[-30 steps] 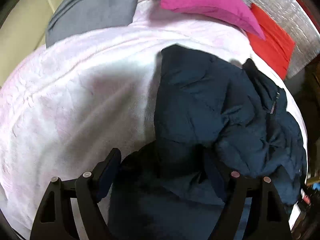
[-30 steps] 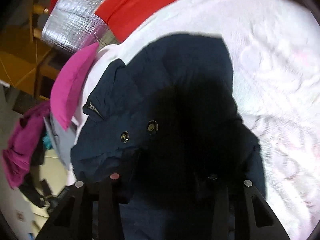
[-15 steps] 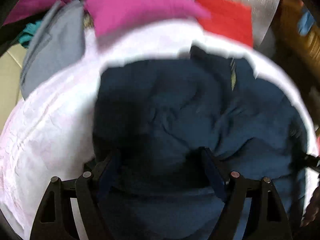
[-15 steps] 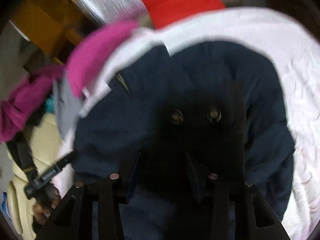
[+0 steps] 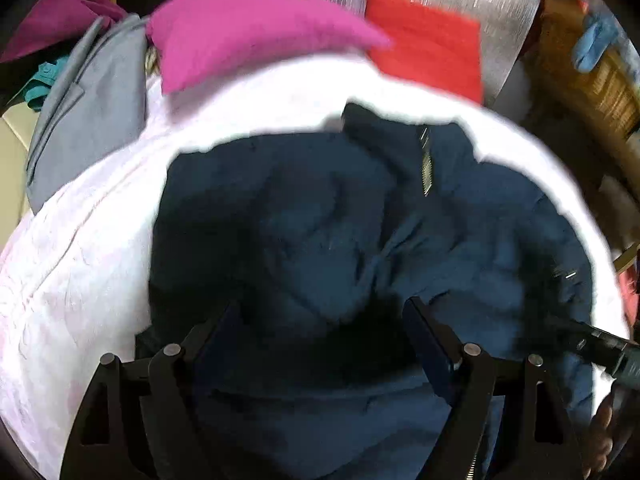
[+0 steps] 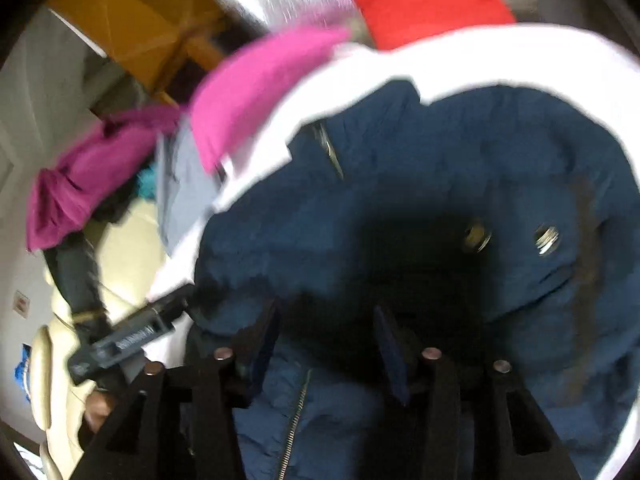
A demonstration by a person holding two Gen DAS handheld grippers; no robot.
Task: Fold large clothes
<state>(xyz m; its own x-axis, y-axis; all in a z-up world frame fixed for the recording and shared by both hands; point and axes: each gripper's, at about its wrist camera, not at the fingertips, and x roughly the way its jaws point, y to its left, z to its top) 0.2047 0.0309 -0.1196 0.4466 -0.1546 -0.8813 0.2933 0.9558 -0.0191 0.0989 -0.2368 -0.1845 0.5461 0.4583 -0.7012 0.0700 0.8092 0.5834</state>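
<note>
Left wrist view: the navy padded jacket (image 5: 320,240) lies bunched on the pale pink blanket (image 5: 72,280), filling the frame directly ahead of and beneath the left gripper (image 5: 320,332). Its jaws stand wide, with jacket fabric between and under the fingers; whether the pads press on the cloth cannot be told. The collar and zip (image 5: 426,164) point away from the jaws, so the garment's long axis appears to run from the gripper toward the magenta cushion (image 5: 248,32) and red cloth (image 5: 428,44) at the far edge. The right gripper (image 5: 600,350) enters at the lower right, touching or just beside the jacket's right margin.

Right wrist view: the jacket (image 6: 440,200) again lies straight ahead. The right gripper (image 6: 324,344) has its jaws partly apart and they have just been opening; dark fabric sits between them, apparently being released. Two snap fasteners (image 6: 508,238) lie just beyond the jaws, to their right. The left gripper (image 6: 124,340) shows at the jacket's left edge.

Judgement: both hands are about equally near, flanking the garment's near end.
</note>
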